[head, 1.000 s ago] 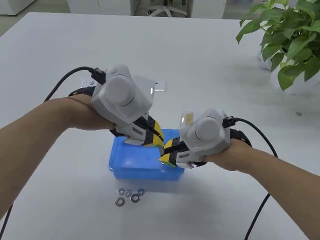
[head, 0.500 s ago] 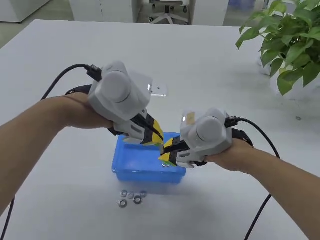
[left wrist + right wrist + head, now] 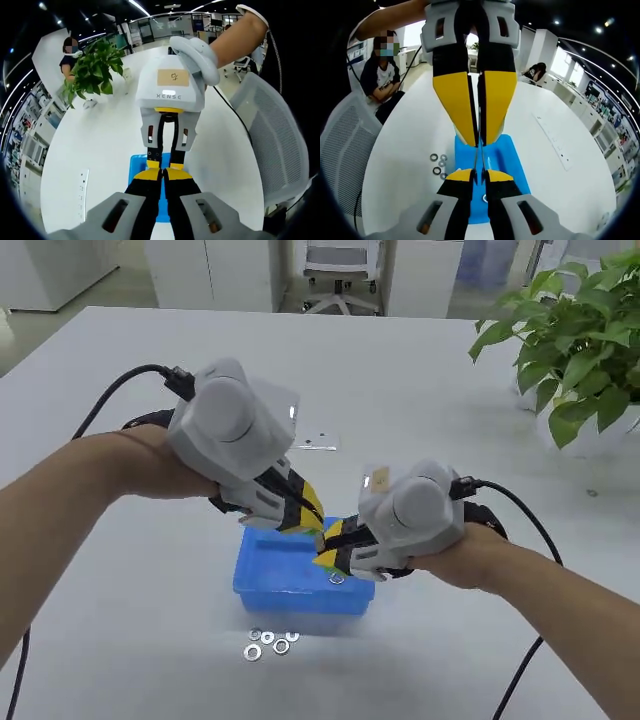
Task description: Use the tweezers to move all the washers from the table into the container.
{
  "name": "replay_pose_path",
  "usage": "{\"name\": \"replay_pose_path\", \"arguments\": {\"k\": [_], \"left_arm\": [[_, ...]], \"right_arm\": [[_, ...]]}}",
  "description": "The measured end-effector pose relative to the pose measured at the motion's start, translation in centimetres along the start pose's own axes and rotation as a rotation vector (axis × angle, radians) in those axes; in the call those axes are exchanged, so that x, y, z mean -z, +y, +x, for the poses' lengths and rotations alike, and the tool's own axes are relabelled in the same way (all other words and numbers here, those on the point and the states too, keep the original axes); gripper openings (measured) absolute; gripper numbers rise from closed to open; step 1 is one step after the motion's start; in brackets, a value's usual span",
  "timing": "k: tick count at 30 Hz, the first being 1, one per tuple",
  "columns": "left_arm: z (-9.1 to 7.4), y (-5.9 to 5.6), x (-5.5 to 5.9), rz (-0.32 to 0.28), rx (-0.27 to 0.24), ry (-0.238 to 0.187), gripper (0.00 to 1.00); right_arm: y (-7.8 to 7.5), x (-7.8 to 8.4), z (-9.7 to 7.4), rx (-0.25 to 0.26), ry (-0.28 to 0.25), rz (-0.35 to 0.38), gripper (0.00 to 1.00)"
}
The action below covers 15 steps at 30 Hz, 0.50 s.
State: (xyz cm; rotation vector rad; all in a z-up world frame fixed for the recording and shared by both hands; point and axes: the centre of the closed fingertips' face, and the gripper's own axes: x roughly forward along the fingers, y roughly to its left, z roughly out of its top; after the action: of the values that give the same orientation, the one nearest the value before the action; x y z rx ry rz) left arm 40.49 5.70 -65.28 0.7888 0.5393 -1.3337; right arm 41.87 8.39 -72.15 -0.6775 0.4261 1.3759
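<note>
Centrally, the right gripper (image 3: 328, 546) has its yellow-tipped jaws pinched to a hairline slit on the thin dark tweezers (image 3: 476, 165), which show in the right gripper view as a fine line rising from its jaw tips. Opposite, the left gripper (image 3: 303, 508) points tip to tip at it, jaws likewise drawn almost together; the far end of the tweezers reaches their tips, but whether those jaws also grip it cannot be told. Both pairs of jaws hover over the blue container (image 3: 300, 598), a shallow open rectangular tray in which one washer (image 3: 337, 580) lies near the right-hand edge, just below the right gripper's tips. On the white table (image 3: 450, 400), just in front of the container's near wall, a small cluster of loose washers (image 3: 268, 643) lies flat, some touching. Each gripper is held in a bare hand, the left hand (image 3: 150, 465) and the right hand (image 3: 470, 552), with a black cable (image 3: 110, 405) trailing from the gripper. Farther out stand a potted plant (image 3: 575, 340) at the table's right edge and an office chair (image 3: 335, 258) beyond its far side.
</note>
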Motion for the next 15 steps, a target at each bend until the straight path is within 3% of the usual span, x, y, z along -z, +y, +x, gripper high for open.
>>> {"name": "replay_pose_path", "arguments": {"k": [15], "left_arm": [[-1.5,-2.1,0.3,-0.004,-0.008,0.03,0.06]], "right_arm": [[2.3,-1.5,0.1,-0.012,-0.027,-0.016,0.11]]}}
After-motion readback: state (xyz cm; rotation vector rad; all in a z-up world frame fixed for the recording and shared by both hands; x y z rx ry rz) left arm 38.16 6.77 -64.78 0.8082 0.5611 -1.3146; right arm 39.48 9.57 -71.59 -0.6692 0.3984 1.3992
